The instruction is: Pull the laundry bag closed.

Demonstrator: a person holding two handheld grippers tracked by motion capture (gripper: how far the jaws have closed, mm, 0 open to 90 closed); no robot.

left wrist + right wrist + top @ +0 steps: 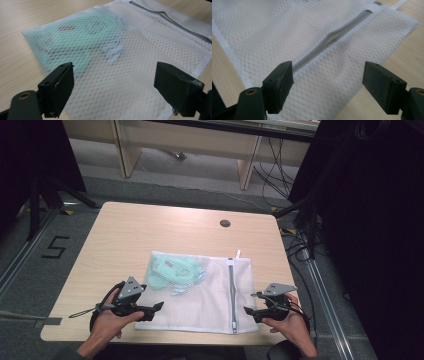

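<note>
1. Left gripper (pixel 159 308) hovers with jaws spread wide and nothing between them, at the near left corner of the mesh bag (pixel 210 295).
2. Just ahead of it, inside the bag, lies a folded mint-green garment (pixel 172 272), filling the far left part.
3. Right gripper (pixel 248 311) likewise stands open and empty, at the bag's near right corner.
4. Straight ahead of its jaws runs the grey zipper (pixel 332 38), along the bag's right edge; it looks shut, with a slight bulge midway.
5. Bag lies flat on the table (pixel 130 230), between the two grippers.
6. Judged from this: the garment is already inside and the zipper seems closed, so loading looks done. What is left is probably gripping the two near corners to lift or move the bag; neither gripper has taken hold yet.
</note>
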